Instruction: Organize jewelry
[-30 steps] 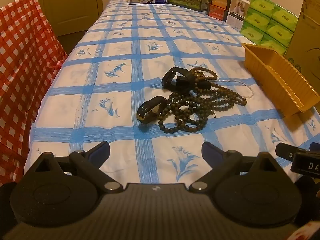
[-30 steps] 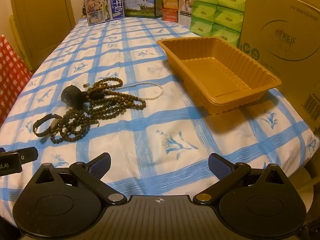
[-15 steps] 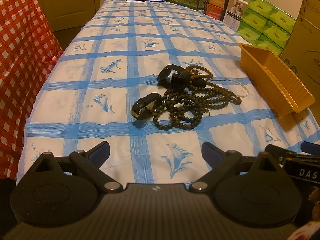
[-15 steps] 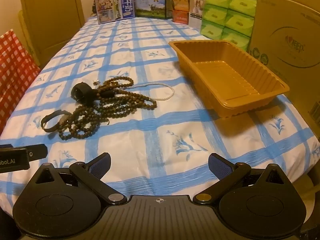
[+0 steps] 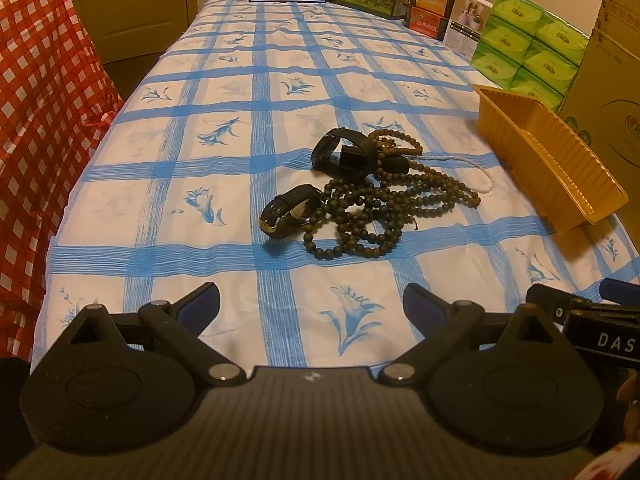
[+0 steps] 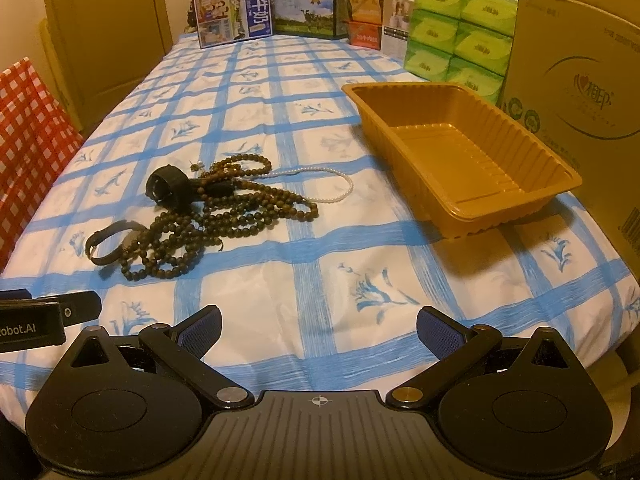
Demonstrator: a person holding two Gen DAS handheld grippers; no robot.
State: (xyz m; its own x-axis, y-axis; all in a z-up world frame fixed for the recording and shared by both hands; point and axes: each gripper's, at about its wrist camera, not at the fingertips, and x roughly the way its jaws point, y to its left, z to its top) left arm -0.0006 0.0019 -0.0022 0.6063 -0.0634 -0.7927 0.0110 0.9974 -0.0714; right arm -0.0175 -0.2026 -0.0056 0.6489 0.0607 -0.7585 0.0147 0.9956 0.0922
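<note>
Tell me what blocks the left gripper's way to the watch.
Nothing visible. Only bare tablecloth lies between the open left gripper and the watch. The dark beads touch its far right side, not the approach.

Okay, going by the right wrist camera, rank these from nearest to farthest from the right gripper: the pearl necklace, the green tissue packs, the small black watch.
1. small black watch, low left, nearest the right gripper.
2. pearl necklace, mid-table, just left of the yellow tray.
3. green tissue packs, stacked far right, beyond the tray.
</note>
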